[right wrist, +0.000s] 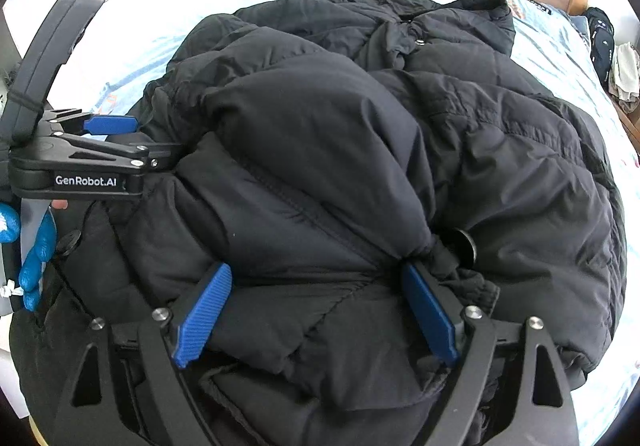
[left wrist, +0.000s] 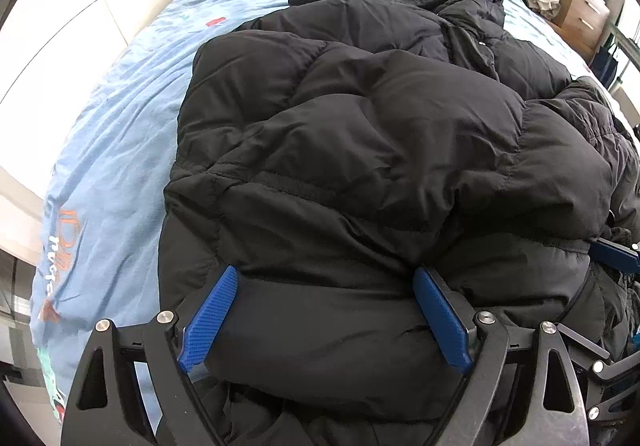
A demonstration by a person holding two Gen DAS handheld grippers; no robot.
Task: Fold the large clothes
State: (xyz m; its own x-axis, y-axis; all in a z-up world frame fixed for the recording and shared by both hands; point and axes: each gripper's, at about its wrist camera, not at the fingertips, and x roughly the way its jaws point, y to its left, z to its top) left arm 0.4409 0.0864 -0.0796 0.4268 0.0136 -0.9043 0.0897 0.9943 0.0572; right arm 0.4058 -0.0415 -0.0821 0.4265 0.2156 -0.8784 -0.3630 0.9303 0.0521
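**Folding a puffy black coat on the bed**

Lying heaped across the blue bed sheet (left wrist: 120,134), the black coat (left wrist: 380,118) has its near end bulging up between the fingers of both claws. The left claw (left wrist: 324,320) stands wide apart with a thick roll of padding between its blue pads, touching but not pinched. The right claw (right wrist: 316,316) is likewise spread, straddling a bunched seam beside a round black toggle (right wrist: 466,248).

To do this fold well, each claw probably needs to close on a firm bite of the hem, not just the slippery outer layer, and both should lift together so the fill does not slump sideways.

Only the left view shows the wooden dresser (left wrist: 584,10) beyond the bed. Only the right view shows the left claw from the side, its "GenRobot.AI" label, and the person's blue-gloved hand (right wrist: 34,246) holding it.
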